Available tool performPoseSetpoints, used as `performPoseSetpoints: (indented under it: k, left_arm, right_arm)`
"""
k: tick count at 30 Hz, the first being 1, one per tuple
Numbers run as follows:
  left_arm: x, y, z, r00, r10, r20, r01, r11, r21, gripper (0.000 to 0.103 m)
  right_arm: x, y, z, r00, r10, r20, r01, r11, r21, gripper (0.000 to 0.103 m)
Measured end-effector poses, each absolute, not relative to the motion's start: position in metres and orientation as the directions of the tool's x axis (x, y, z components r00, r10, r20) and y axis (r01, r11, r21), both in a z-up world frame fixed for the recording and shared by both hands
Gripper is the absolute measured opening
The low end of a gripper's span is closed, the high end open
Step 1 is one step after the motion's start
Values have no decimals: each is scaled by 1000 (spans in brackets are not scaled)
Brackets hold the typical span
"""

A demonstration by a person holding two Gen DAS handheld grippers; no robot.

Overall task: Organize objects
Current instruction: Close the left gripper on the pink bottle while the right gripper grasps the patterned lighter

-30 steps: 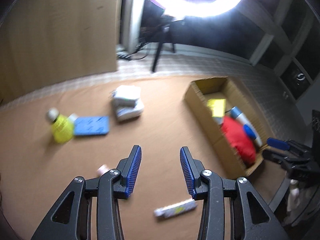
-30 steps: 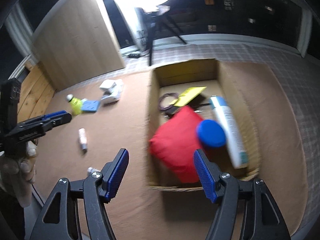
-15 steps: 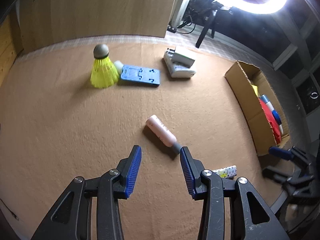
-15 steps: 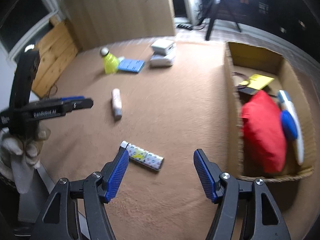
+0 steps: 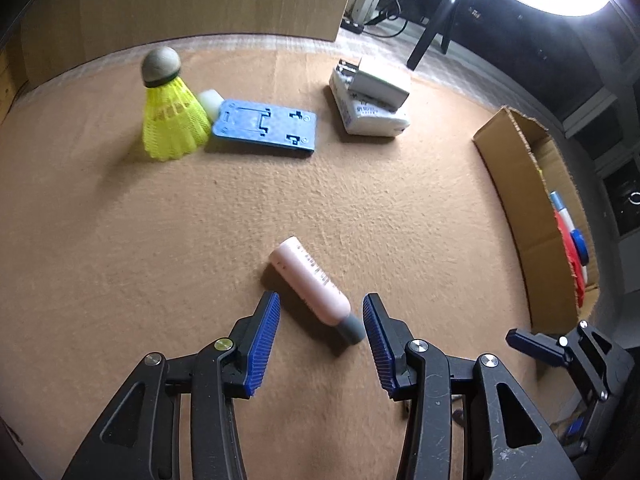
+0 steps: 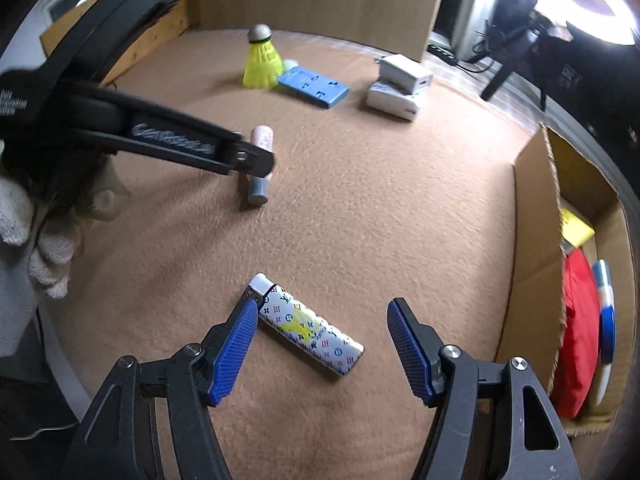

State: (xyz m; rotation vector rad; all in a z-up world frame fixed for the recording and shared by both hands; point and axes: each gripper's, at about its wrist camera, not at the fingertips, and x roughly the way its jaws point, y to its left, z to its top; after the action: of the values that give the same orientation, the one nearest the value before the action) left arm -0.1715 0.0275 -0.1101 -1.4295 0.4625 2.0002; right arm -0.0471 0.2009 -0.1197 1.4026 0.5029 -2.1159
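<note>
Both tongs hang over the tan felt mat [image 5: 360, 184], jaws parted and holding nothing. Your left gripper [image 5: 321, 322] is opening, its blue pads straddling the grey-capped end of the pink tube [image 5: 310, 282], which lies on its side and runs toward 11 o'clock; neither pad presses it yet. Your right gripper [image 6: 320, 334] stands wider, and the patterned lighter [image 6: 306, 326] lies slantwise between its jaws, its white cap just at the left pad.

Both pieces look light, stiff and smooth, so you should expect them to roll or skid under a glancing pinch. Judging by the lie, you want the tube across its pink body, above the cap, and the lighter across its narrow sides at mid-length; each may call for a wrist roll to square the pads.

Farther out in the left view, a yellow shuttlecock [image 5: 170, 120] stands at 11 o'clock, touching a blue plastic plate [image 5: 266, 128], with stacked white boxes [image 5: 372, 100] at 1 o'clock. Bare mat separates them from your tongs.

At 3 o'clock the cardboard box [image 6: 528, 248] already holds a red pouch [image 6: 580, 328] and other items. Its near wall stands tall, so lift clear before crossing it. Your gloved left hand [image 6: 36, 240] sits at 9 o'clock in the right view, well apart from the lighter.
</note>
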Motion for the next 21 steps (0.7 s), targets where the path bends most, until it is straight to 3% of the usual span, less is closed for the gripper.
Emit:
performPoseSetpoints:
  k: [11,19,21]
  left_arm:
    - [-174,37,-118,-222,255,-941,-689,-724,-34,46]
    - [-177,36,-122,-223,239,-945,-702,-712,-14,35]
    - [-178,35,-122,-226,236,-945,-702,-712,-10,27]
  right_arm:
    - [-47,188,-132,-275,-207,-939,664,-747,-30,64]
    - [-42,187,-139,-240,-197,-951,679,-734,-20,64]
    - [-39,188,-140,-241,-188,-952,678,-734,-27,64]
